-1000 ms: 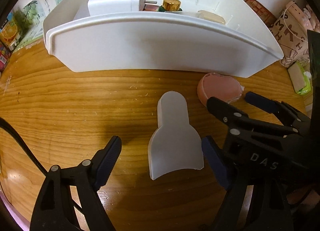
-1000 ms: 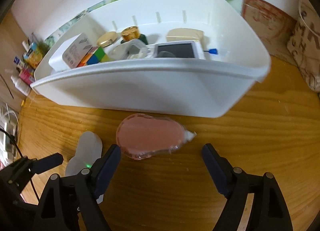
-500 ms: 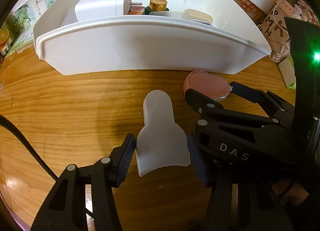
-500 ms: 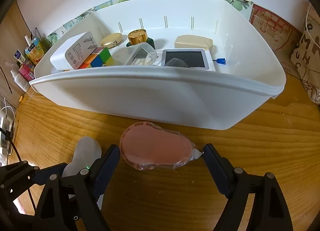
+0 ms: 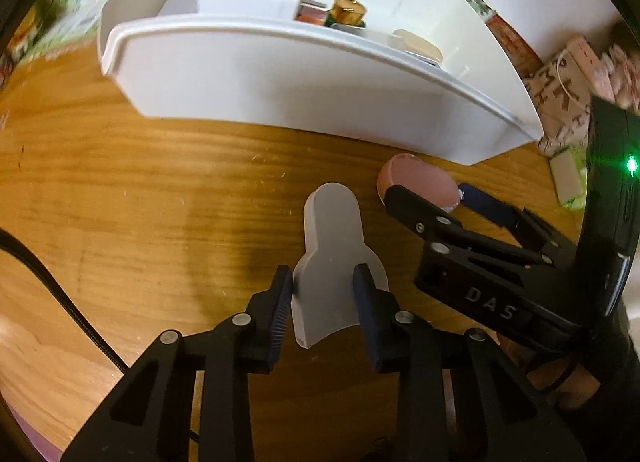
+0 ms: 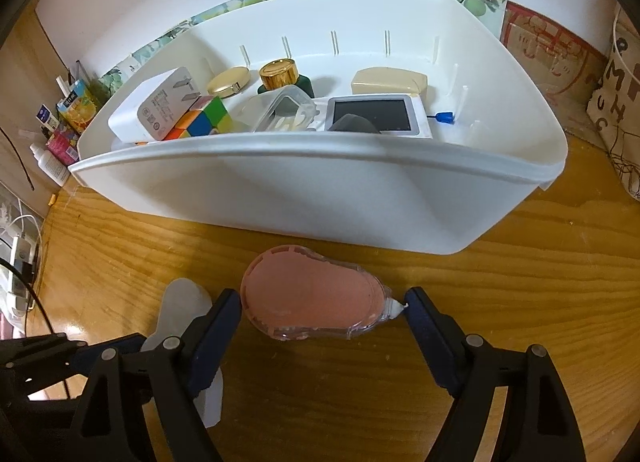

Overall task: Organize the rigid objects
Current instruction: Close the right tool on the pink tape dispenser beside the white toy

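Change since earlier frame: left gripper (image 5: 323, 282) jaws had just been closing, from wide apart to clamped on the frosted cap (image 5: 334, 250); the white bin looked more tilted in the left wrist view.
Frosted cap: translucent white plastic, matte, narrow rounded neck flaring to a wide cut base; lay flat on the wooden table (image 5: 140, 198), in front of the bin, its flared base pinched between both ribbed dark pads.
Pink tape dispenser (image 6: 316, 296): rounded teardrop body, pink core under a clear shell, white tip pointing right; lay flat on the table just in front of the bin and right of the cap.
Right gripper (image 6: 322, 312): unchanged, jaws spread wide either side of the dispenser; left pad close to the shell, right pad beside the tip; no squeeze visible.
White bin (image 6: 320, 198): smooth glossy plastic, curved walls, slotted back.
Bin contents: white plug adapter (image 6: 154, 110), colour puzzle cube (image 6: 202, 118), gold-capped green bottle (image 6: 282, 76), clear lidded box (image 6: 286, 108), small screen device (image 6: 376, 116), beige case (image 6: 388, 82).
Table: varnished orange-brown wood, visible grain.
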`<state>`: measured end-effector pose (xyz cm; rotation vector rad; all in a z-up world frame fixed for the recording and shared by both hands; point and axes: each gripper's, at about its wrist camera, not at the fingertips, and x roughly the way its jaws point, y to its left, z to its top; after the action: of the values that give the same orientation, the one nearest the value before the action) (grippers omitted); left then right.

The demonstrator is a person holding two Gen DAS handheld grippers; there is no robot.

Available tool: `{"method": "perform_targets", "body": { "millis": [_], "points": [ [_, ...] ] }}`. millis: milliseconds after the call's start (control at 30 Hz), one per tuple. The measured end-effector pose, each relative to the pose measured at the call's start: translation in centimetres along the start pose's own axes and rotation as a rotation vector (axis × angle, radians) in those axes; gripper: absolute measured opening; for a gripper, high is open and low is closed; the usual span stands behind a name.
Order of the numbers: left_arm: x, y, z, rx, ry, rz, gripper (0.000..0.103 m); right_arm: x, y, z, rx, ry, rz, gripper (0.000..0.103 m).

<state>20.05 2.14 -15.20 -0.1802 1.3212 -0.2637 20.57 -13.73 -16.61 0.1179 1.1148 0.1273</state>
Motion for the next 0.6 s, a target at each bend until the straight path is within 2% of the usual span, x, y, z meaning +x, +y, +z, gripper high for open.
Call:
{"method": "perform_targets", "body": {
  "millis": [133,300,367,467,600],
  "points": [
    [-0.1,-0.1,-0.1,-0.015,0.000,0.012,0.036,-0.3,-0.7,-0.1,0.017,0.009,-0.001,0.084],
    [0.3,-0.5,-0.5,-0.029,0.014,0.037,0.049,-0.7,-1.9,-0.4,0.037,0.018,-0.016,0.084],
    [0.7,-1.0,-0.1,-0.034,0.026,0.058,0.064,-0.9,-2.4,-0.5,0.040,0.022,-0.024,0.084],
    [1.7,-1.2,0.5,-0.052,0.056,0.087,0.079,-1.1,-2.8,-0.8,0.033,0.029,-0.041,0.084],
    [2.4,-1.9,1.1,-0.071,0.059,0.101,0.079,-1.3,-3.6,-1.2,0.018,0.034,-0.066,0.084]
  ]
}}
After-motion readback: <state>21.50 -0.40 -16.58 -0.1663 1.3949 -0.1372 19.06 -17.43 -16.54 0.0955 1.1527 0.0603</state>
